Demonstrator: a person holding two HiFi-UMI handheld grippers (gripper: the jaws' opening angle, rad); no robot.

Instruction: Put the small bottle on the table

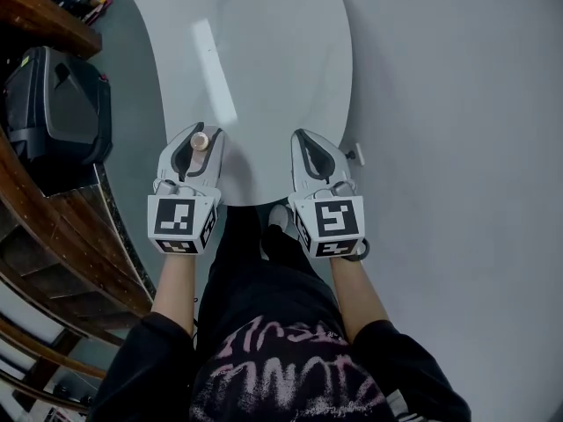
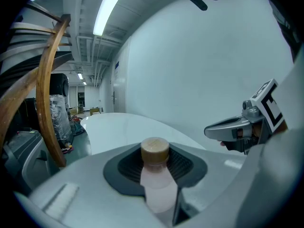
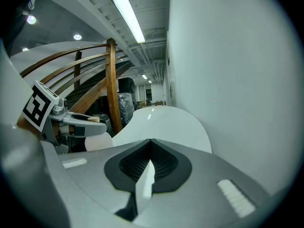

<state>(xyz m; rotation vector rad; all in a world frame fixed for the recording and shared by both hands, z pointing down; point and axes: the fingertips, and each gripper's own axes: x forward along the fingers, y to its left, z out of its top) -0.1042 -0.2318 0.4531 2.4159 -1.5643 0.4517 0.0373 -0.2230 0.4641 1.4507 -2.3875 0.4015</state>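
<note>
So basically the left gripper (image 1: 202, 148) is clamped on the small bottle (image 2: 156, 184). In the left gripper view the pale pink body is pinched between the dark ribbed pads, with the tan cap (image 2: 155, 150) sticking up past them, more or less upright. The right gripper (image 1: 302, 143) is closed with nothing in it; its own view shows the two pads meeting in a thin seam.

Progress-wise, I'd call the pickup done and the placing not done. The bottle is in the gripper's grip at the near rim of the white oval surface (image 1: 264, 51), which stretches off toward 12 o'clock. I can't tell from the head view how high it sits above the top, but nothing suggests it's resting there. What's left, as I read it: get it over the surface, lower it until the base sits flat, open up and back off.

Pose: both forearms (image 1: 176, 288) reach forward roughly parallel, with the grippers side by side at the surface's 6 o'clock edge and the marker cubes (image 1: 180, 220) facing up. The left one angles slightly toward 1 o'clock and the right one toward 11. A curved wooden railing (image 1: 53, 227) runs off at 9 o'clock, well clear of both.
</note>
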